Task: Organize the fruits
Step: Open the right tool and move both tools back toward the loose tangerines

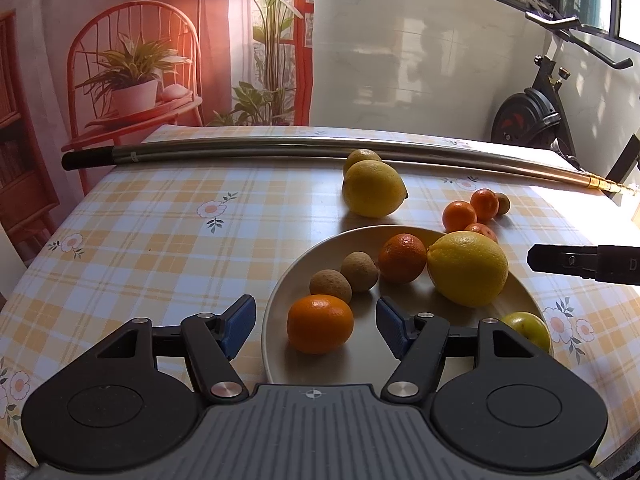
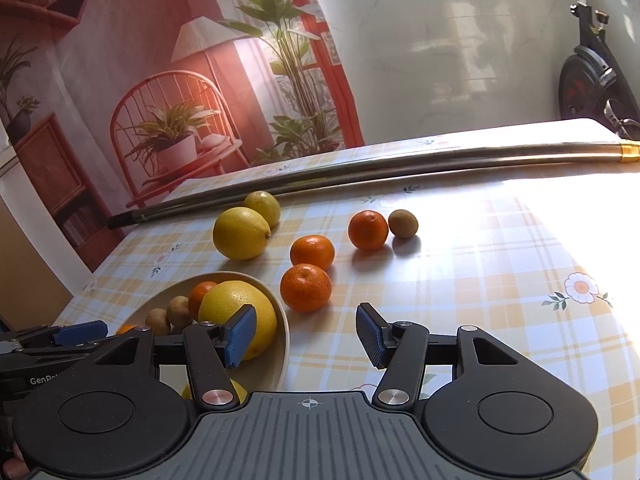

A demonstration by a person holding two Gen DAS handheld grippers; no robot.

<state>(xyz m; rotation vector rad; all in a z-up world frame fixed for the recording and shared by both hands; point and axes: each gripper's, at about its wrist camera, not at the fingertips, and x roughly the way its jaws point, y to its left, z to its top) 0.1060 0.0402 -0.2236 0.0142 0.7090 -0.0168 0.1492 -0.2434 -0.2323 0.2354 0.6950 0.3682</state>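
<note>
A beige plate (image 1: 340, 368) holds a mandarin (image 1: 320, 324), two small brown fruits (image 1: 330, 286), another mandarin (image 1: 402, 258), a large lemon (image 1: 468, 268) and a green apple (image 1: 526, 330). My left gripper (image 1: 316, 328) is open, its fingers either side of the near mandarin without touching it. On the cloth beyond the plate lie two lemons (image 2: 241, 233), three mandarins and a brown fruit (image 2: 403, 223). My right gripper (image 2: 306, 334) is open and empty beside the plate rim (image 2: 286, 344), just short of the nearest loose mandarin (image 2: 306, 287).
A long metal rod (image 1: 280, 148) lies across the back of the checked tablecloth (image 1: 160, 248). An exercise bike (image 1: 532, 112) stands beyond the table's far right corner. A printed backdrop hangs behind. The table edge curves away at the left.
</note>
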